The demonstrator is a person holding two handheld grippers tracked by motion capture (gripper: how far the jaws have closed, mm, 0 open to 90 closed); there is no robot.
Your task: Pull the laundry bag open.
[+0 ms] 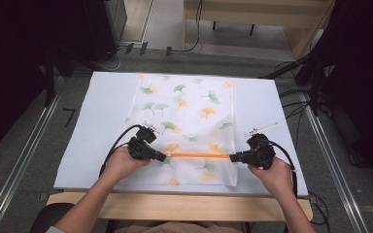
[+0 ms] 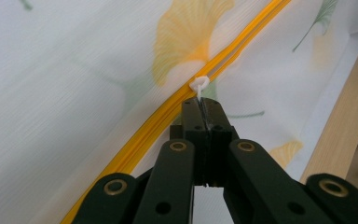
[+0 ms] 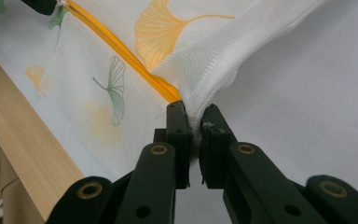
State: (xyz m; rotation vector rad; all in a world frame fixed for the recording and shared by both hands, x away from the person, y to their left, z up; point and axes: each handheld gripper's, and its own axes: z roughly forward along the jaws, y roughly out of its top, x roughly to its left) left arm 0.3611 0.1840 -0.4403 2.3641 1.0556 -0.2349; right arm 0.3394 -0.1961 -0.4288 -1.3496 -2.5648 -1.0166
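A white mesh bag (image 1: 187, 121) printed with green and orange ginkgo leaves lies flat on the white table (image 1: 97, 126). An orange zipper (image 1: 196, 155) runs across its near part. My left gripper (image 1: 164, 157) is at the zipper's left end, shut on the white zipper pull (image 2: 199, 86), whose loop sticks out past the pads. My right gripper (image 1: 232, 158) is at the zipper's right end, shut on the bag's edge (image 3: 200, 100), where the mesh bunches between the pads beside the zipper (image 3: 121, 51).
The table's wooden front edge (image 1: 175, 204) runs close below both hands. A small white stick-like object (image 1: 262, 127) lies on the table just beyond the right gripper. Metal rails (image 1: 24, 155) flank the table, and cables (image 1: 291, 104) trail on the floor at right.
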